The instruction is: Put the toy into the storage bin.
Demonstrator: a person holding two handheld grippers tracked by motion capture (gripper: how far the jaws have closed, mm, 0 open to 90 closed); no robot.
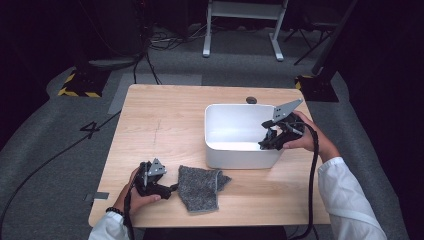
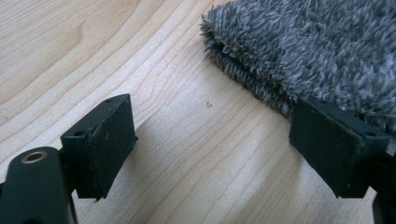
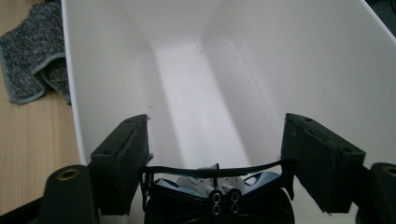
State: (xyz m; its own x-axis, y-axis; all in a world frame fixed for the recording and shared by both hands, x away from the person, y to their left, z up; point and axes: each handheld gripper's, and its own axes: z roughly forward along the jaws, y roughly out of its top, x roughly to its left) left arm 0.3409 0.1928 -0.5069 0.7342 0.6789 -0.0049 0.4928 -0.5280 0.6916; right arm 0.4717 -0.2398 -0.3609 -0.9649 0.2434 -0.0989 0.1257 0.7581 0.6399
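Grey cloth (image 1: 200,187) and white bin (image 1: 235,150) share the wooden table (image 1: 165,125); both hand-held grippers gape empty

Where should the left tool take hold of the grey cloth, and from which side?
Probably the folded edge of the grey cloth nearest the left tool, approached low from the table's left. That edge is doubled and raised off the table, and the open jaws already flank it.

Rectangular light wooden table (image 1: 165,125), visible grain. White rectangular plastic bin (image 1: 235,155) stands toward the right edge, mid-depth. Grey fuzzy folded cloth (image 1: 200,187) lies near the front edge, just beside the bin's front-left corner.
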